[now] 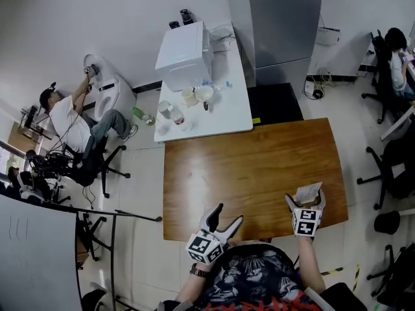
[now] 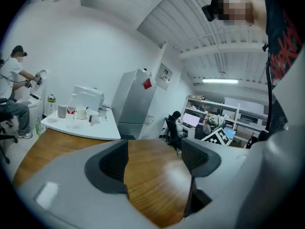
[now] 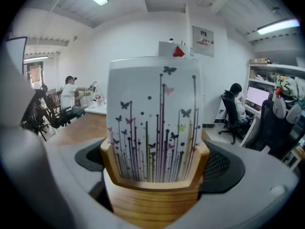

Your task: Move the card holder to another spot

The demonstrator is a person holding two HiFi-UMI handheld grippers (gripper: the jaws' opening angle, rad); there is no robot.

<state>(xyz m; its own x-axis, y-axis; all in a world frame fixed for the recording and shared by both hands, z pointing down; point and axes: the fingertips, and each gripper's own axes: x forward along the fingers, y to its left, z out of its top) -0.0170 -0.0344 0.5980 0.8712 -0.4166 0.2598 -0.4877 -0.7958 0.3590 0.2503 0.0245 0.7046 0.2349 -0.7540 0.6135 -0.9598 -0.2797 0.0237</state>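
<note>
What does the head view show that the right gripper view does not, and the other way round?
Only the head view shows the left gripper, jaws apart and empty, at the near edge of the brown wooden table. Only the right gripper view shows the butterfly and stem print on the white card. Both show the right gripper shut on the light wooden card holder, that table, and a seated person in a white shirt.

I log a pale, light-grained wood card holder (image 3: 155, 199), its white card (image 3: 155, 113) printed with black, purple and green vertical stems, dots and butterflies, and a glossy warm-brown wood-grain tabletop (image 1: 253, 173).
</note>
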